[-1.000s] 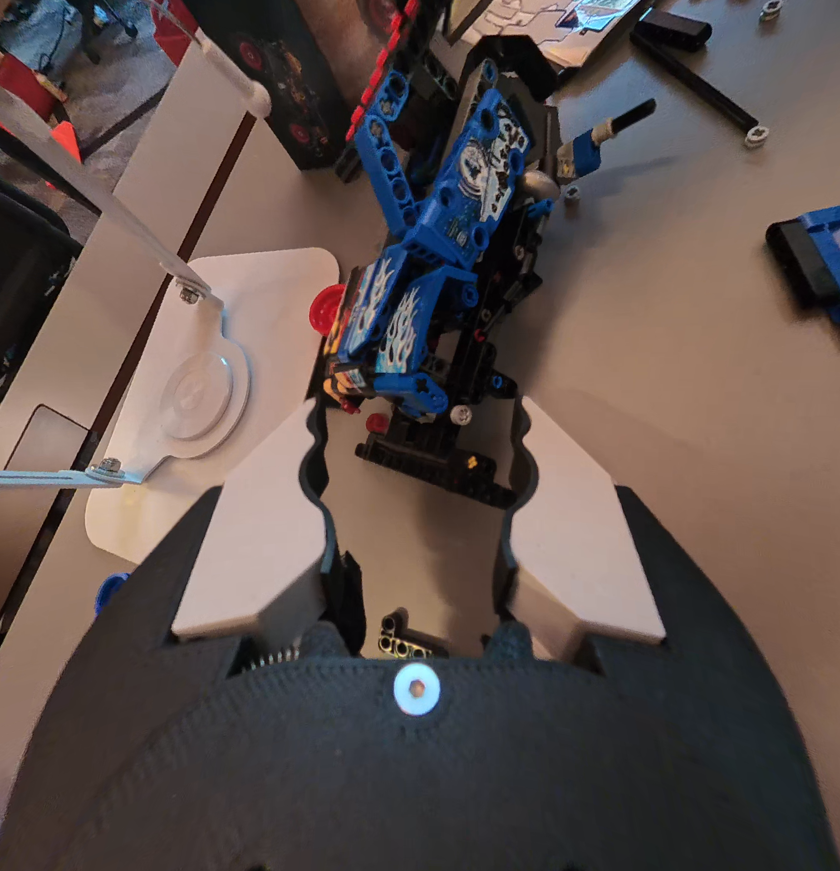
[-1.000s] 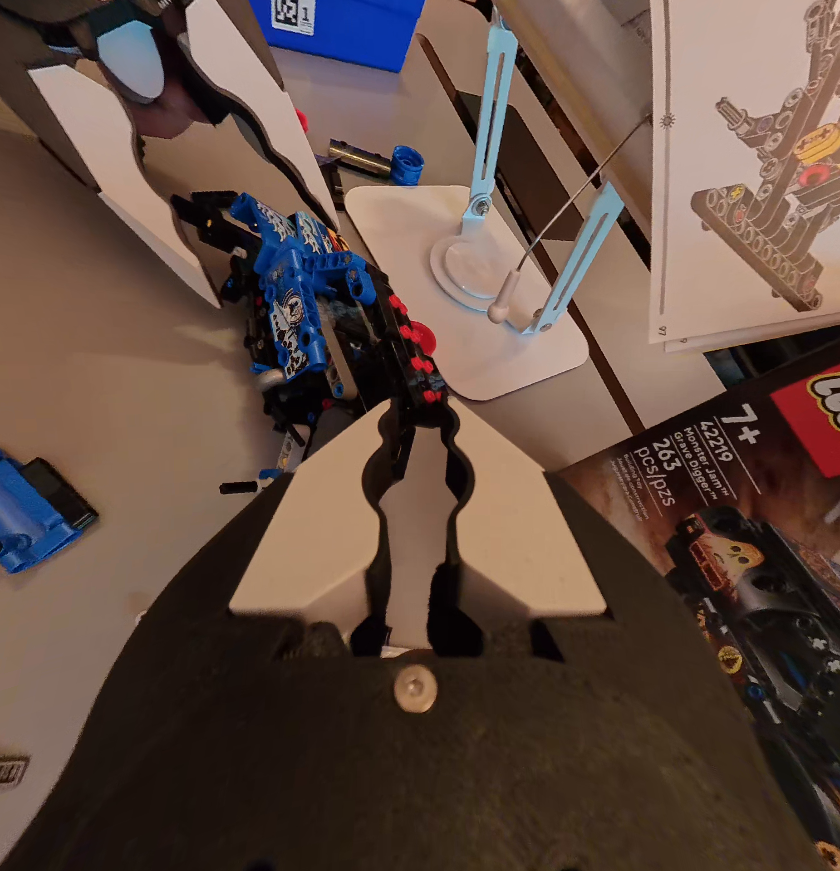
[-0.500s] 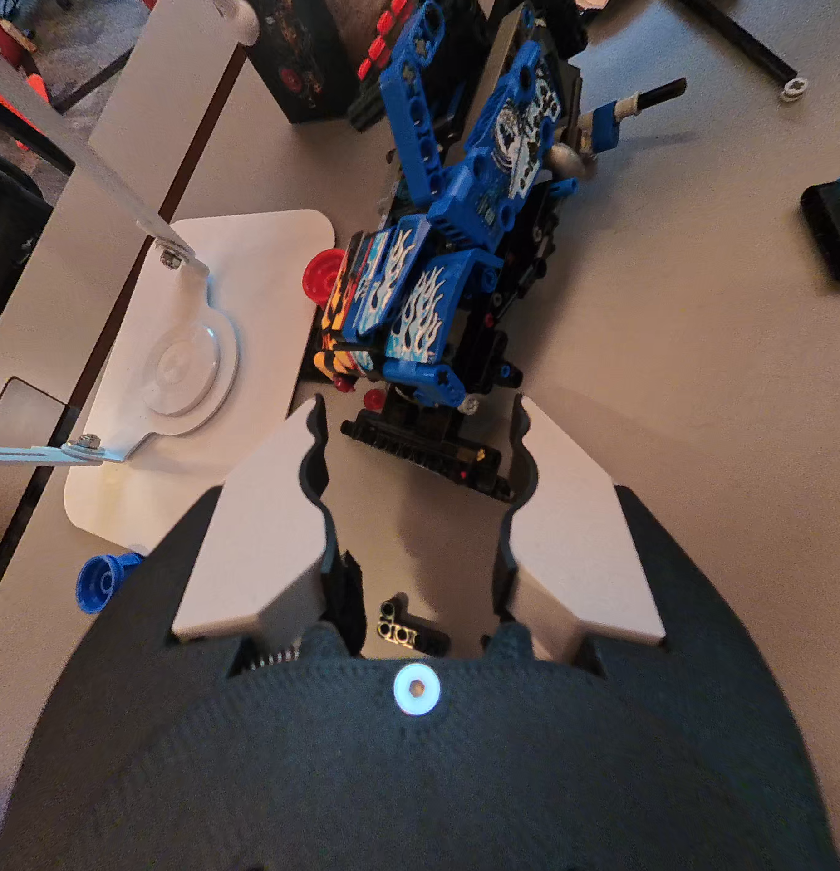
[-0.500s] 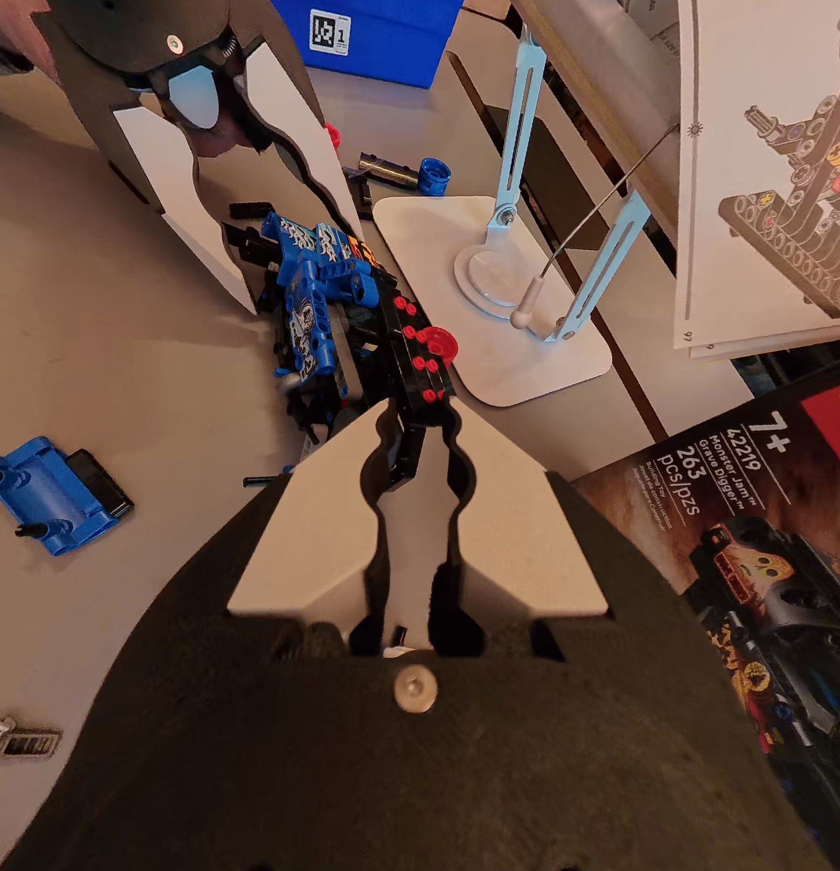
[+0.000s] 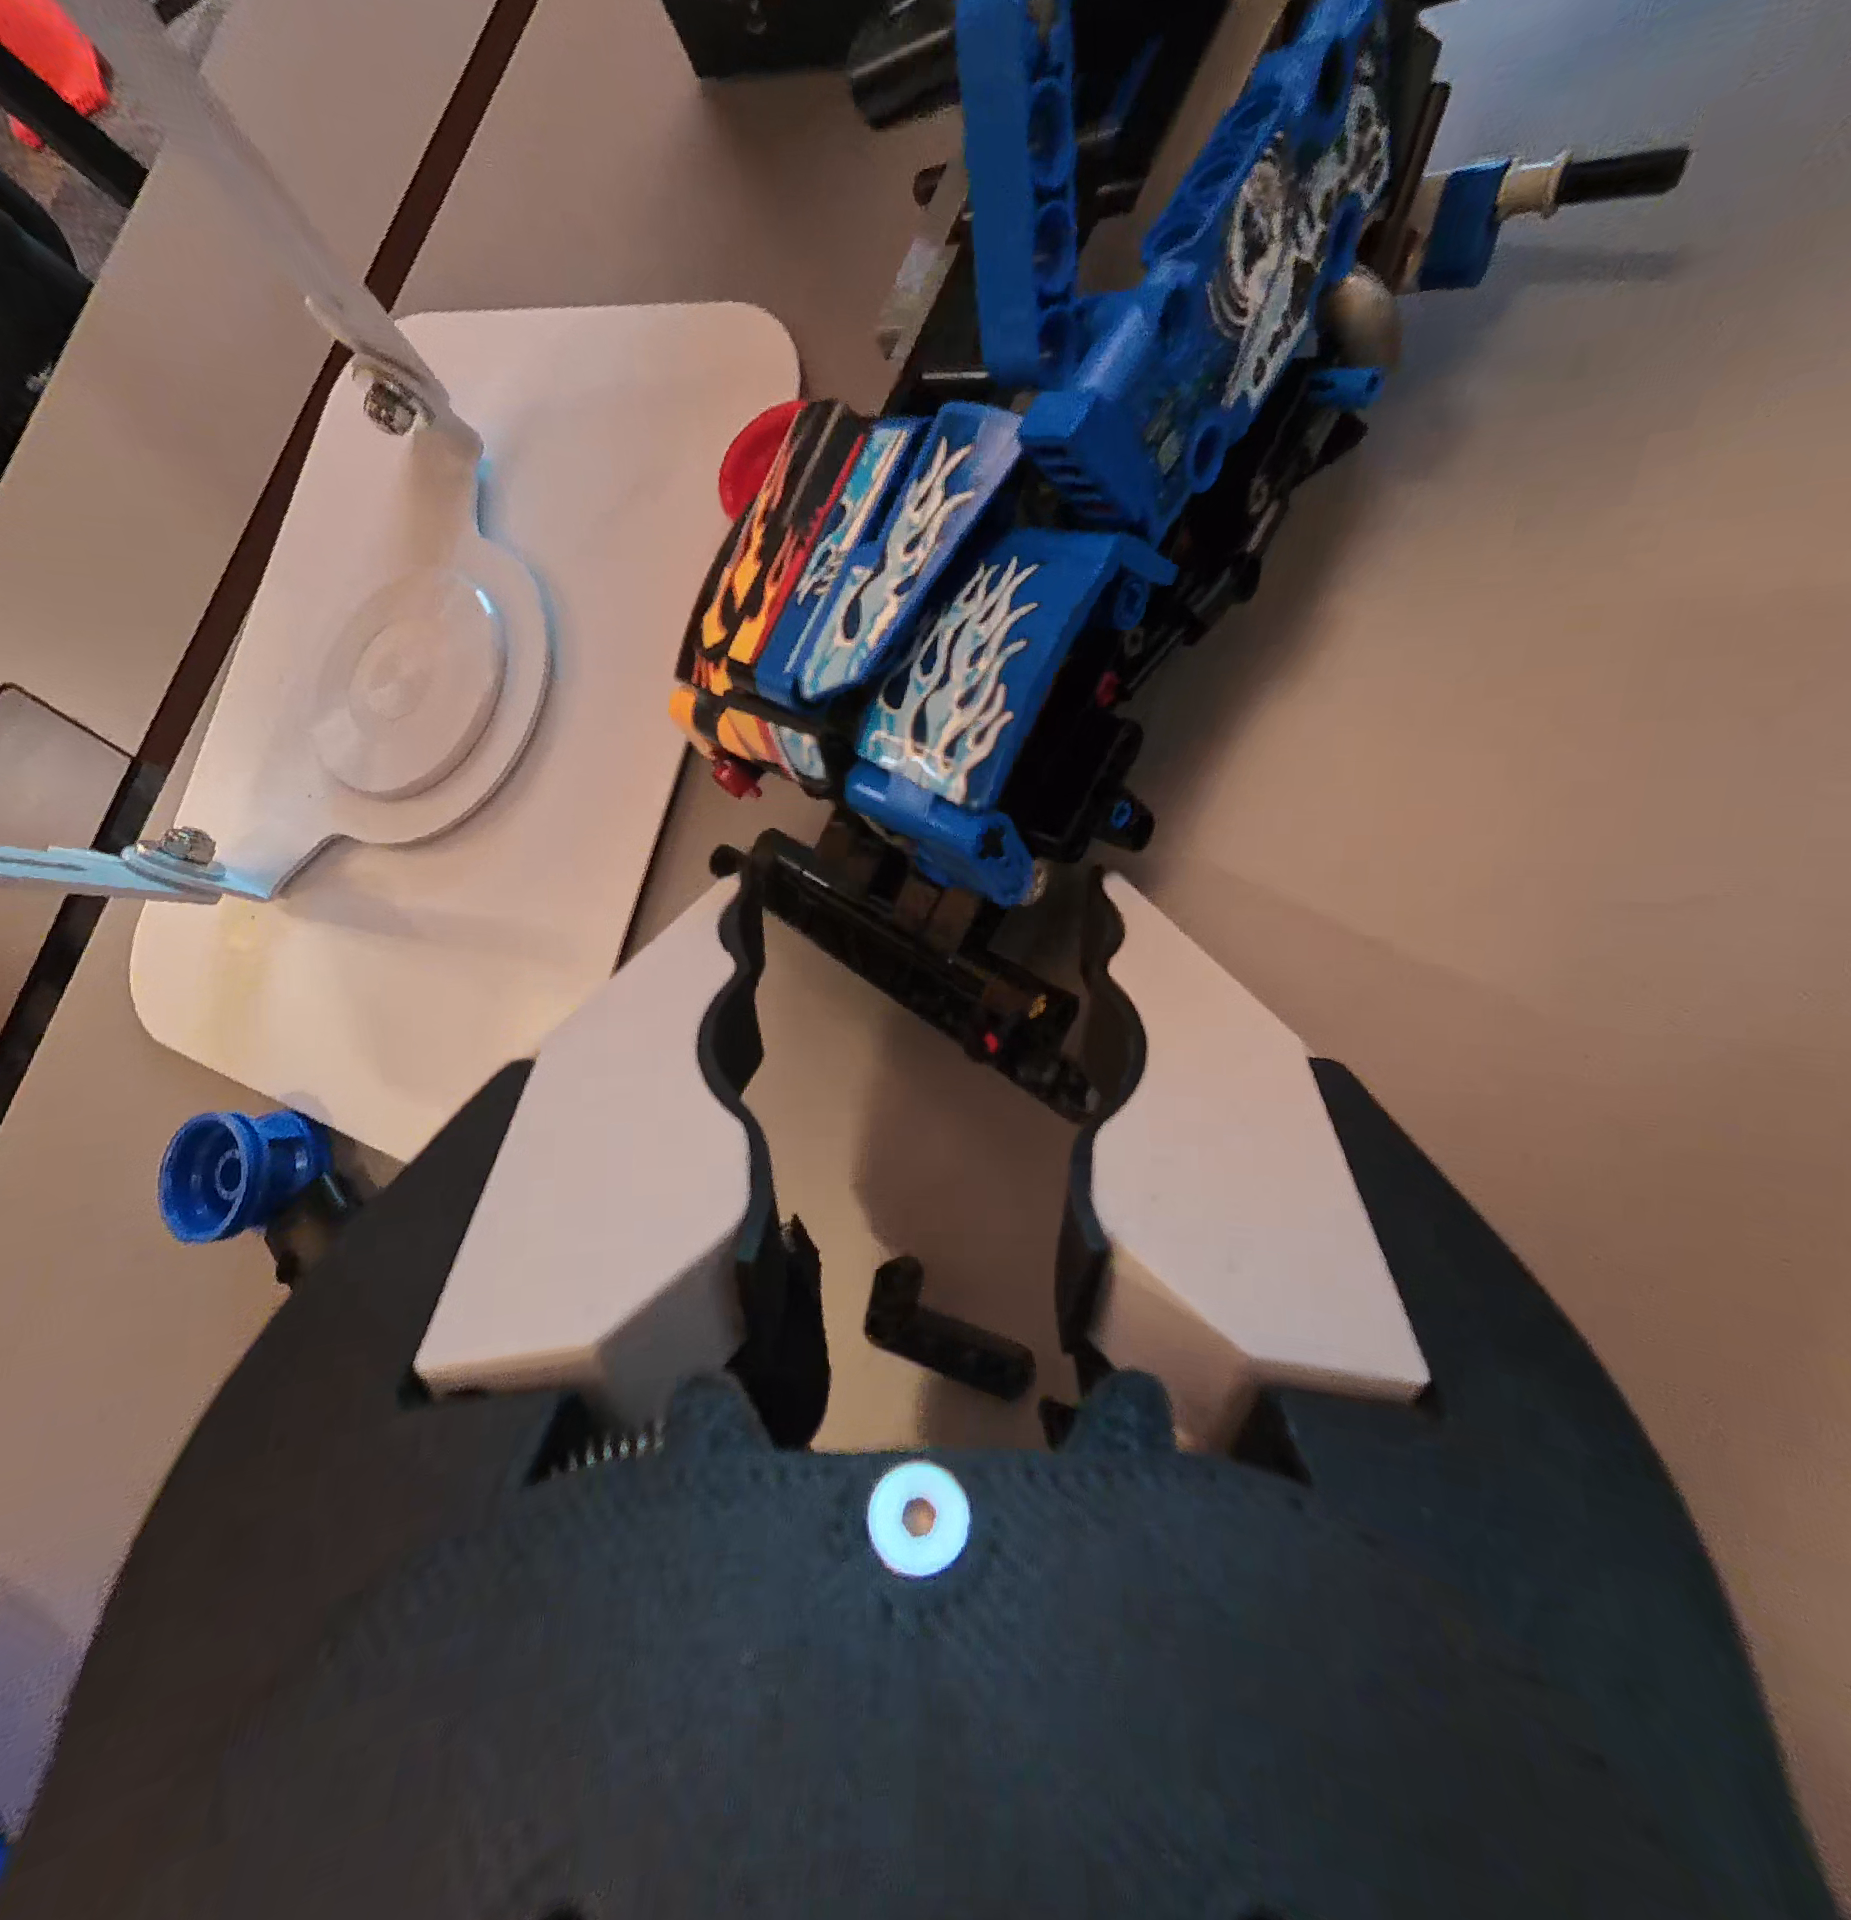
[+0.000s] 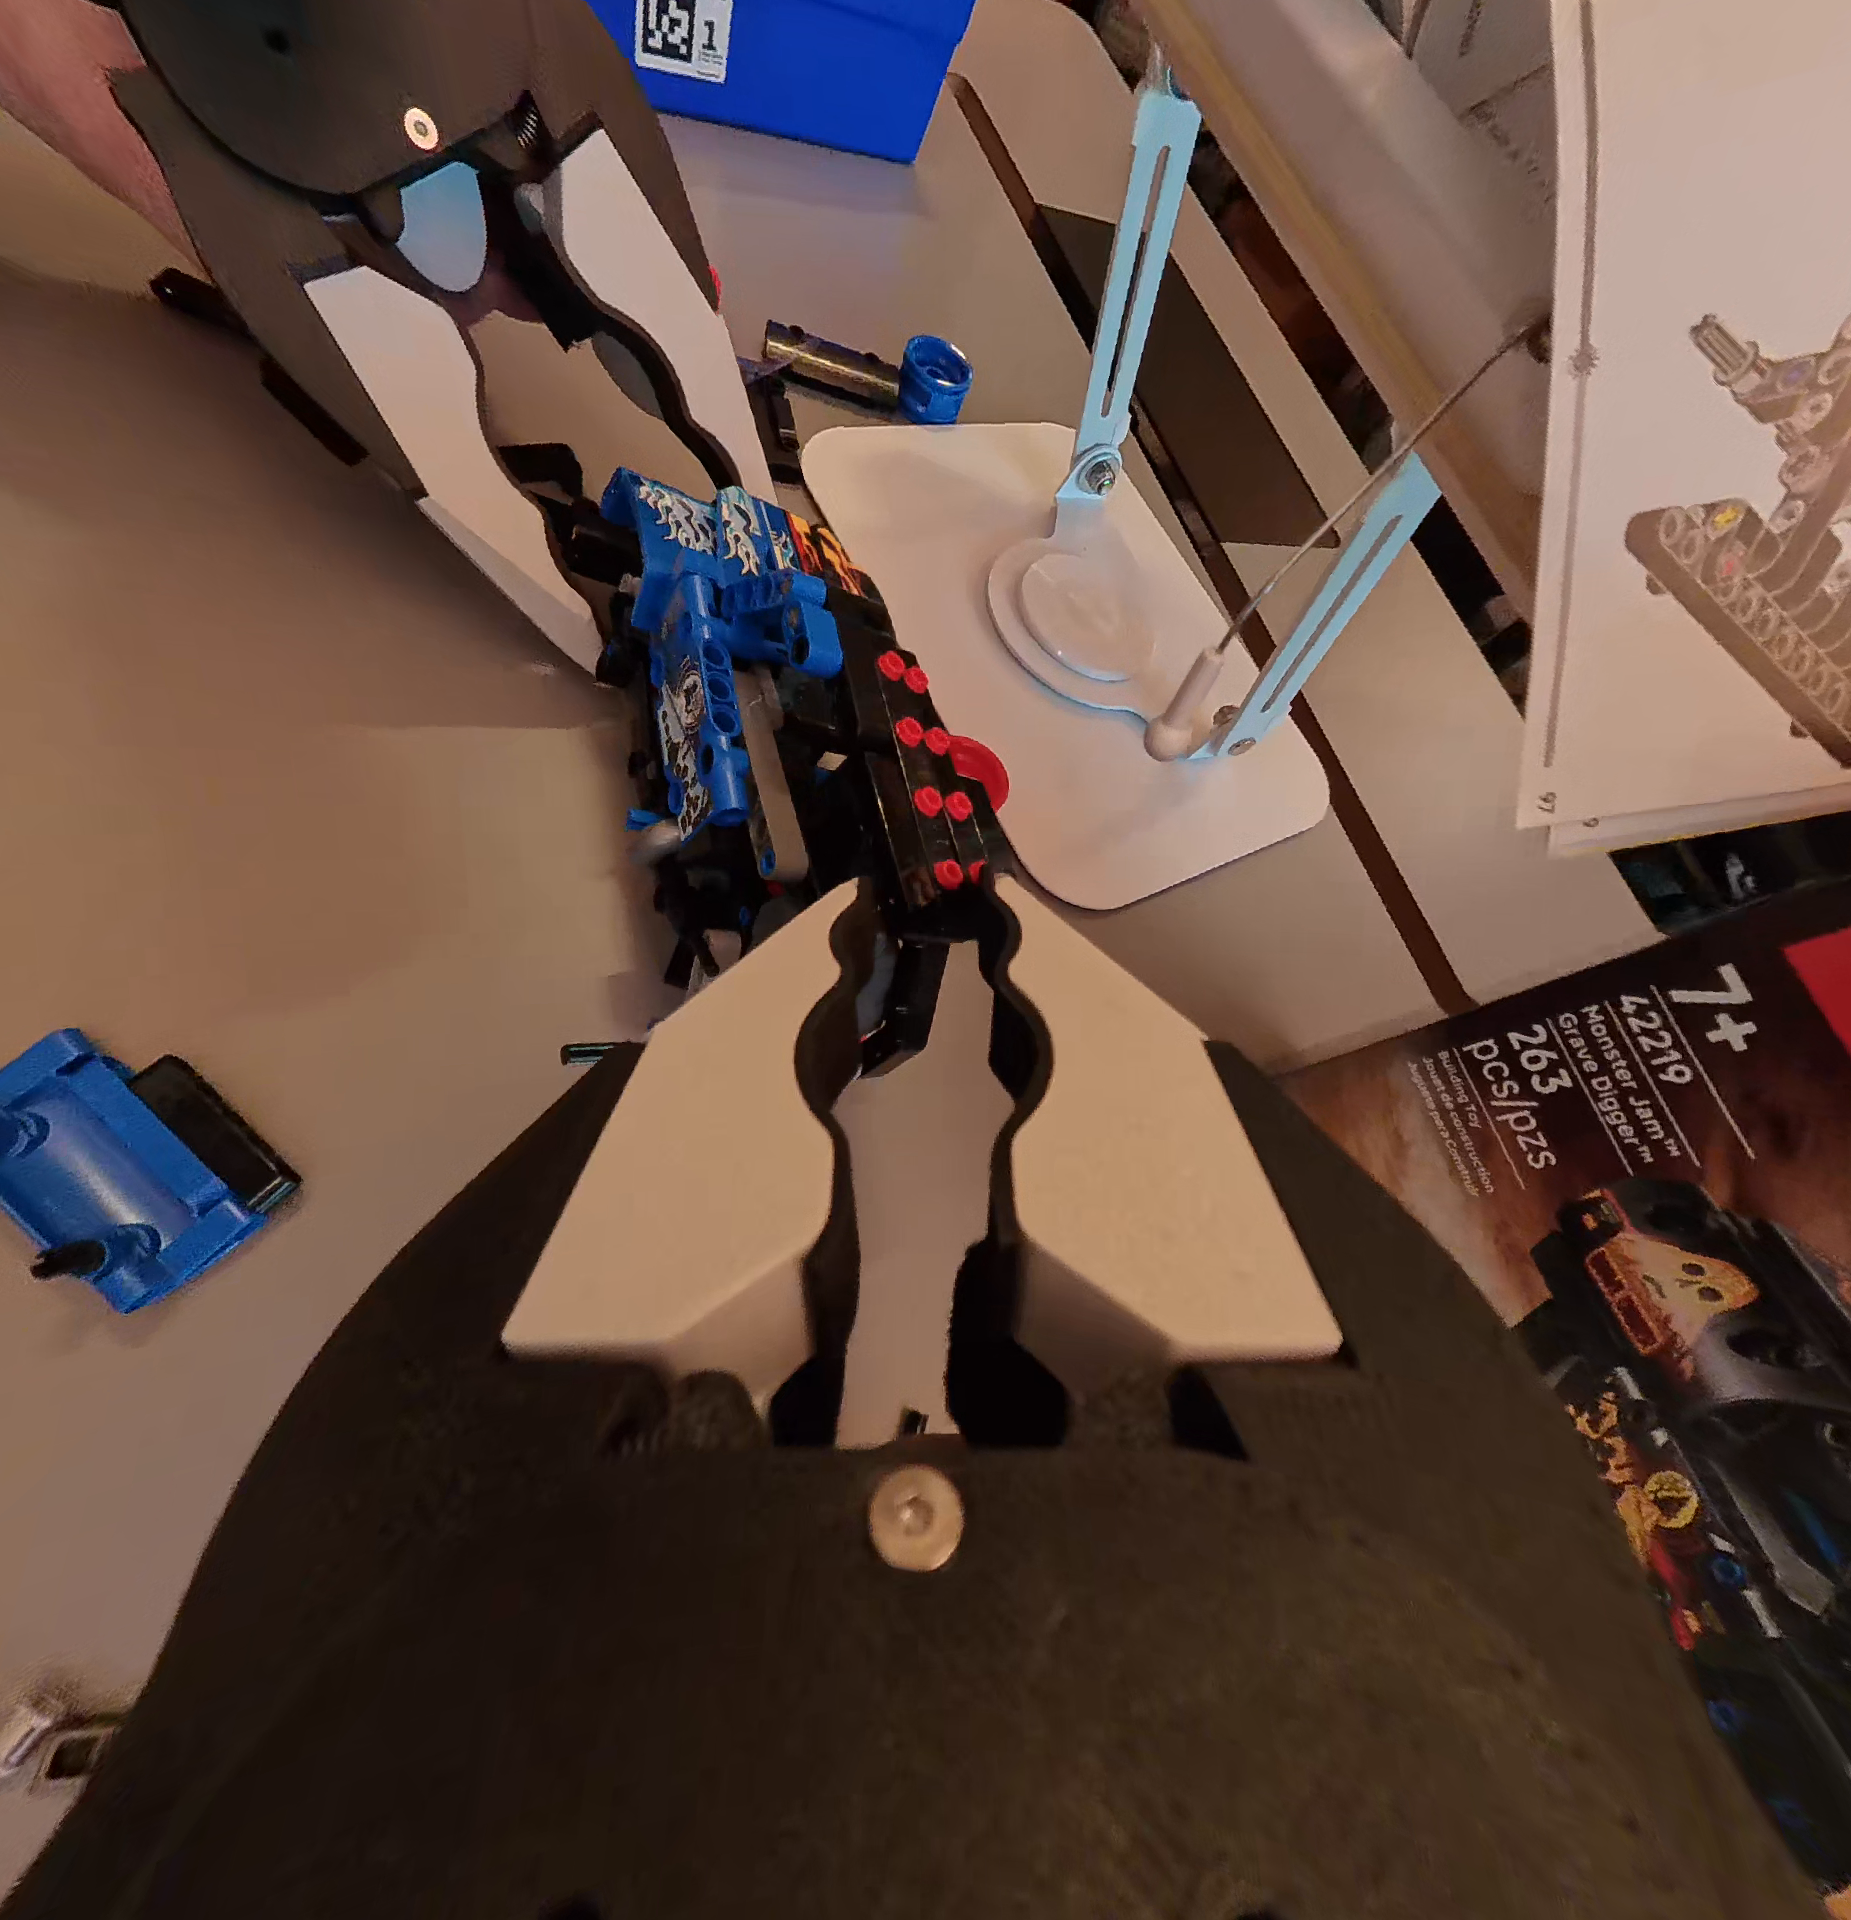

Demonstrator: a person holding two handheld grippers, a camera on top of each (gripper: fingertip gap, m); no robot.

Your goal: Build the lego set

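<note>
Right gripper (image 6: 916, 914) clamped on black beam (image 6: 916, 997) at the rear of the blue truck model (image 5: 1004, 582), on table beside white stand base (image 5: 412, 665). Left gripper (image 5: 916, 914) wide, straddling its black bumper (image 5: 921, 977).

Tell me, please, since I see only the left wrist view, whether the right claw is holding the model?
Observer: Yes, the right claw is shut on the model, on its black beam with red pins.
Operator: Thanks. Are any loose parts near it?
Observer: A blue block lies on the table, well apart from the model.
Operator: And where is the manual?
Observer: The manual is propped upright on that claw's right.
</note>
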